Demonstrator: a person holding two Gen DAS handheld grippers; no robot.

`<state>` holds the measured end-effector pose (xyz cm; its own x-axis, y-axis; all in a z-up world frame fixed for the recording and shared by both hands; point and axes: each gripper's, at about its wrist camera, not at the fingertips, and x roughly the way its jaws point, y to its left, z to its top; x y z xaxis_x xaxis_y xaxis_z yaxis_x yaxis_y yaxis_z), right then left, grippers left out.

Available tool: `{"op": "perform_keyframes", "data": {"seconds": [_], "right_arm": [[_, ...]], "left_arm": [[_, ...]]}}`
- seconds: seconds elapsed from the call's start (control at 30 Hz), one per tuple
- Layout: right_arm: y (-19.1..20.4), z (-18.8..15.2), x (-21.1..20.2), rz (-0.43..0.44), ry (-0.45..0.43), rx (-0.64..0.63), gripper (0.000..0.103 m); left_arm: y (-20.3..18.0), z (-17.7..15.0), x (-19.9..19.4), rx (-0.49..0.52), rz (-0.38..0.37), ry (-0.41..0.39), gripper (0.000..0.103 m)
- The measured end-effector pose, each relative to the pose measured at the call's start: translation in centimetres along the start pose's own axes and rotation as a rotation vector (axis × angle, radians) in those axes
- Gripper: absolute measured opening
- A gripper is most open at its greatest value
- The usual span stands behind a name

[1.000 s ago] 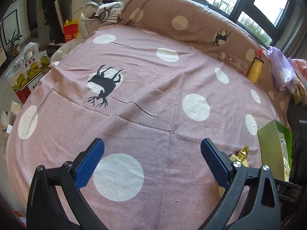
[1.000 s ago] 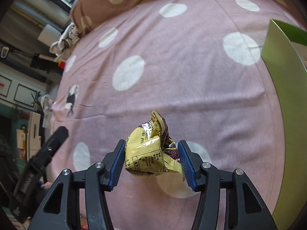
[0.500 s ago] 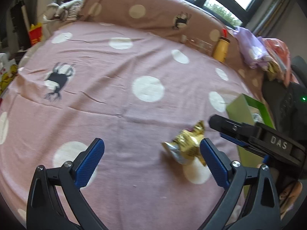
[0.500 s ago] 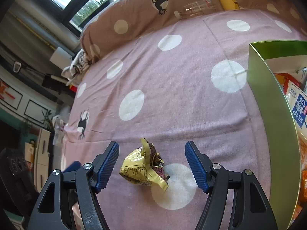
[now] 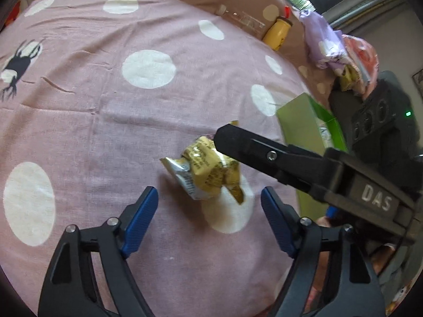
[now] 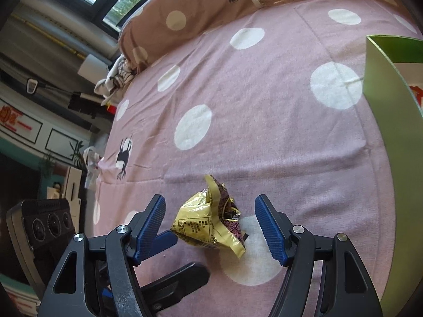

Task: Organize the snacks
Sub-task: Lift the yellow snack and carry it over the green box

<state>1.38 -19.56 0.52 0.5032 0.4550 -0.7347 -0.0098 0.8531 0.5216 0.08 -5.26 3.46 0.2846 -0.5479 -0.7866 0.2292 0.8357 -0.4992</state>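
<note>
Lying crumpled on bedspread (image 6: 264,105), yellow snack packet (image 6: 208,222), long axis indistinct

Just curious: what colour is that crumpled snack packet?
Yellow-gold with dark print, the snack packet shows best in the right wrist view.

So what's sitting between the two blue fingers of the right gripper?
A crumpled yellow foil snack packet lies on the pink polka-dot bedspread between the open right gripper's blue fingers, touching neither. The right wrist view shows it.
</note>
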Motion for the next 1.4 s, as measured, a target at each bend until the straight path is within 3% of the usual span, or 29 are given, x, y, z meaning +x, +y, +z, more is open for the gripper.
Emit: {"op": "perform_keyframes", "data": {"seconds": [0.13, 0.23, 0.47, 0.77, 1.03, 1.23, 1.4], "right_arm": [[0.3, -0.3, 1.1, 0.001, 0.032, -0.014, 0.066], [0.3, -0.6, 1.8, -0.008, 0.049, -0.012, 0.062], [0.7, -0.8, 0.5, -0.040, -0.021, -0.052, 0.057], [1.9, -2.6, -6.3, -0.047, -0.238, -0.105, 0.056], [0.4, -3.0, -12.4, -0.101, -0.404, -0.092, 0.057], [-3.0, -2.9, -16.6, -0.147, -0.514, -0.036, 0.057], [-6.6, -3.3, -18.8, -0.171, -0.564, 0.046, 0.057]], "left_arm": [[0.5, 0.1, 1.1, -0.020, -0.013, 0.037, 0.068], [0.4, 0.1, 1.5, 0.002, -0.045, 0.025, 0.050], [-0.8, -0.2, 0.7, 0.067, -0.052, -0.036, 0.047], [-5.5, -1.4, -2.8, 0.233, -0.099, -0.191, 0.046], [-11.4, -1.0, -2.9, 0.355, -0.154, -0.274, 0.047], [-16.8, -0.3, -1.1, 0.487, -0.179, -0.268, 0.046], [-21.3, -0.5, 1.3, 0.584, -0.196, -0.215, 0.047]]}}
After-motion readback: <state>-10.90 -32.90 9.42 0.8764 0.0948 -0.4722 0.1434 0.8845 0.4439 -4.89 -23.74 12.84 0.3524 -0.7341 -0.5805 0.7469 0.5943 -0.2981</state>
